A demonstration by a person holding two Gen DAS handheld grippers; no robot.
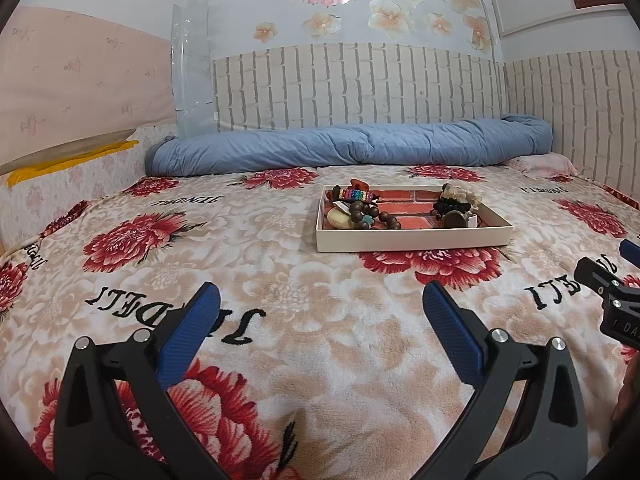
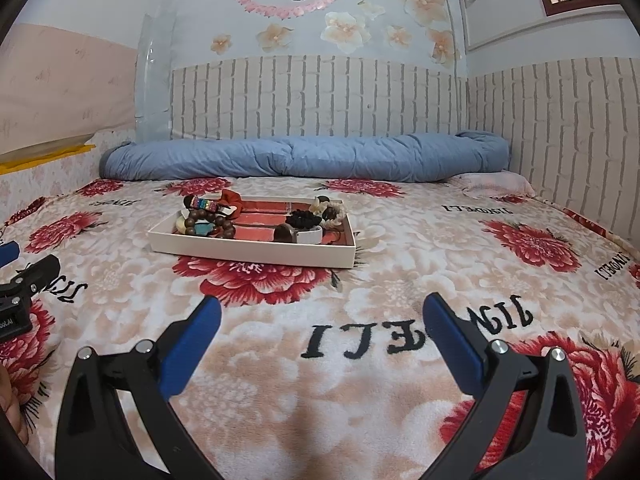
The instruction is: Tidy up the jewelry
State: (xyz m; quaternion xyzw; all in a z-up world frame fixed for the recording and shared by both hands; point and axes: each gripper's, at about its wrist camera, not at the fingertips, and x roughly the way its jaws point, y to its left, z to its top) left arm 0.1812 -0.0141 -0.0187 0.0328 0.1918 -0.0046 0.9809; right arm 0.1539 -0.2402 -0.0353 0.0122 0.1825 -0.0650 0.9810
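Both my tongs gape wide and hold nothing: the left tongs (image 1: 320,304) and the right tongs (image 2: 320,312) hang over the flowered bed blanket (image 1: 280,360). The white tray (image 1: 412,236) of jewelry lies well ahead of them on the bed, with brown wooden beads (image 2: 208,226) heaped at its left end.

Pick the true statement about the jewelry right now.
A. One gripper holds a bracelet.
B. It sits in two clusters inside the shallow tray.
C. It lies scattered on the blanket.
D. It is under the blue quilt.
B: the tray holds the bead bracelet at one end and the black scrunchie at the other.
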